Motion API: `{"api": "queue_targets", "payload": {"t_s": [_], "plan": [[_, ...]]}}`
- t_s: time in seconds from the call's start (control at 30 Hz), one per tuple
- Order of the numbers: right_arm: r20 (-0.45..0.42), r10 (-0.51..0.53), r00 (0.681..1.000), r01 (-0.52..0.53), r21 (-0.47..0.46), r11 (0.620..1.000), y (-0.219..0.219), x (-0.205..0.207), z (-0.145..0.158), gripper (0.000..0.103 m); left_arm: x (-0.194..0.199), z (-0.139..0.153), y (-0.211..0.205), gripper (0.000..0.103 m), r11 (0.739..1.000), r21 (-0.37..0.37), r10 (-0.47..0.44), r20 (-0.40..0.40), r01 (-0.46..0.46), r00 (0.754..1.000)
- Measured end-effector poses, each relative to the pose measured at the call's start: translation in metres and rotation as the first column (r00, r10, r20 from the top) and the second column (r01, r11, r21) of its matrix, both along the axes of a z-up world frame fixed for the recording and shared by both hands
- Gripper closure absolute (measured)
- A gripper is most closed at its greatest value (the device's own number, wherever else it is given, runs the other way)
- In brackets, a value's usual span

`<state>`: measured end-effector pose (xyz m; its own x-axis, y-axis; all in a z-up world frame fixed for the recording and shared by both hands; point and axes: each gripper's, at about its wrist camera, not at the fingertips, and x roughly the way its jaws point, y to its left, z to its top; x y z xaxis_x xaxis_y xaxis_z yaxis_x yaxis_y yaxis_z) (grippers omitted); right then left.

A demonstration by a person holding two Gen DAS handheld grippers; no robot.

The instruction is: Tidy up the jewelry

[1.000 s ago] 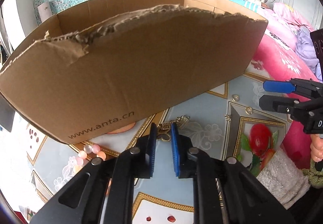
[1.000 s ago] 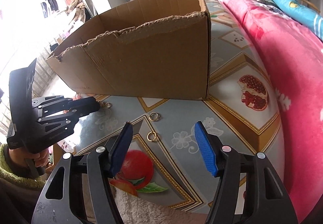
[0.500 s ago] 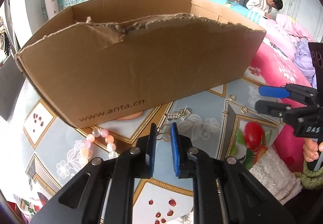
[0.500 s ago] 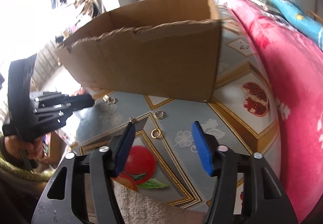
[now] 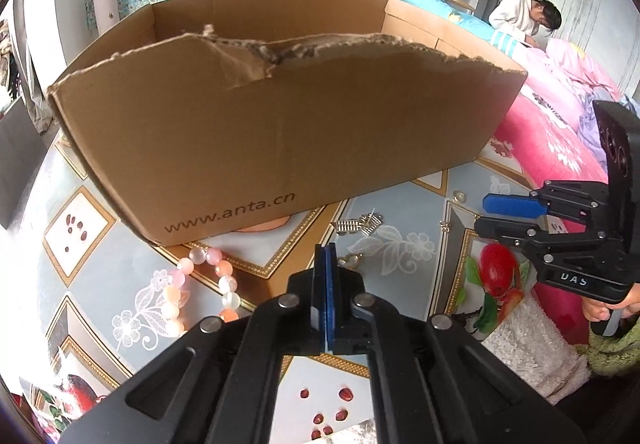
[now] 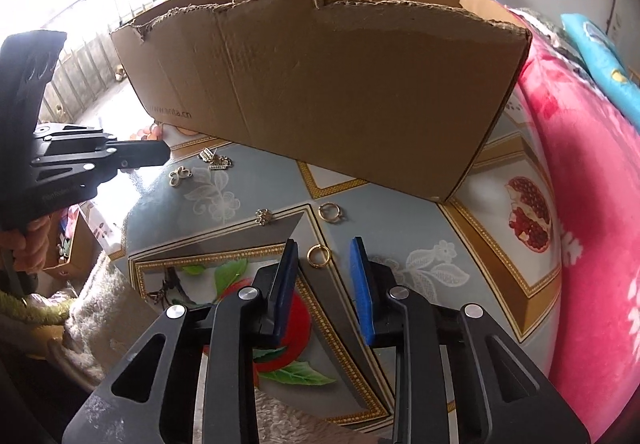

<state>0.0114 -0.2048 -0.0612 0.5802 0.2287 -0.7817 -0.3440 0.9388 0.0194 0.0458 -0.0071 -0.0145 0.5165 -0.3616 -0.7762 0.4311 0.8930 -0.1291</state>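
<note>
**Jaws over scattered jewelry before a torn carton**

Left wrist view: left gripper [image 5: 325, 250] at lower centre, blue pads pressed flat together, nothing visible between them. Just right of the tips, a small gold clover-shaped charm [image 5: 351, 259] flat on the patterned tablecloth [image 5: 120, 244]; touching or merely beside the pads, cannot tell. Above that, near the carton's base, a silver cluster piece [image 5: 358, 225]. At lower left, a pink and peach bead bracelet [image 5: 200, 286] curling on the cloth, apart from the pads. Filling the upper half, a brown cardboard box [image 5: 280, 132] with a ragged top edge and a printed web address on its near wall. At right edge, right gripper [image 5: 496, 216] in side profile, one blue pad above a black finger, gripped by a hand [image 5: 608, 310]. In the upper right, a person in white bent over pink bedding.

Right wrist view: right gripper [image 6: 325, 250] at lower centre, jaws closing, a clear gap left between the blue pads. Gold ring [image 6: 318, 256] flat on the cloth just ahead of the tips and within their span, not pressed by either pad. A second gold ring [image 6: 330, 212] further up, nearer the box [image 6: 340, 92]; a small gold flower stud [image 6: 264, 216] to its left. At mid left, the left gripper [image 6: 164, 153] with tips together, above the clover charm [image 6: 179, 176]; the silver cluster [image 6: 216, 159] just right of it. Pink blanket [image 6: 592, 204] along the right edge.
</note>
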Motion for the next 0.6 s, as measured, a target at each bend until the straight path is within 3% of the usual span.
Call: {"api": "queue_targets", "payload": {"t_s": [0.17, 0.2, 0.6], "plan": [[-0.008, 0.009, 1.0, -0.009, -0.009, 1.0, 0.003, 0.001, 0.0, 0.087, -0.002, 0.003, 0.009, 0.103, 0.999, -0.034, 0.012, -0.005, -0.012, 1.0], [-0.014, 0.013, 1.0, -0.013, -0.003, 1.0, 0.002, 0.001, 0.0, 0.094, -0.002, 0.003, 0.011, 0.103, 0.999, -0.036, 0.014, -0.005, -0.014, 1.0], [-0.09, -0.058, 0.994, 0.072, 0.154, 0.986, -0.025, 0.019, -0.001, 0.1, -0.002, 0.008, 0.014, 0.103, 0.998, -0.05, 0.033, -0.007, -0.033, 0.999]]}}
